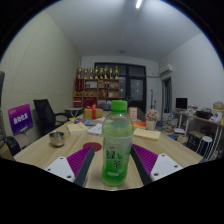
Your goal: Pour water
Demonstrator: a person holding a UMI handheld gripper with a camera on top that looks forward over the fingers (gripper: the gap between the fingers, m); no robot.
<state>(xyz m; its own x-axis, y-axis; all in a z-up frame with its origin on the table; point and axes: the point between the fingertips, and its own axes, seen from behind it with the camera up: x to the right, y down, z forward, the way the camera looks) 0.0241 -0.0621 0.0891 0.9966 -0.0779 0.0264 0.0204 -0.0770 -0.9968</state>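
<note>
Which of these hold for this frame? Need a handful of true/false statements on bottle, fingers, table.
1. The green bottle stands upright between the gripper fingers. True.
2. The bottle's cap is off. False: a green cap sits on it.
3. A small metal bowl sits on the table beyond the left finger. True.
4. The bottle lies on its side on the table. False: it stands upright.
5. The fingers' inner pads are yellow. False: they are magenta.
6. A black office chair stands behind the table. True.
</note>
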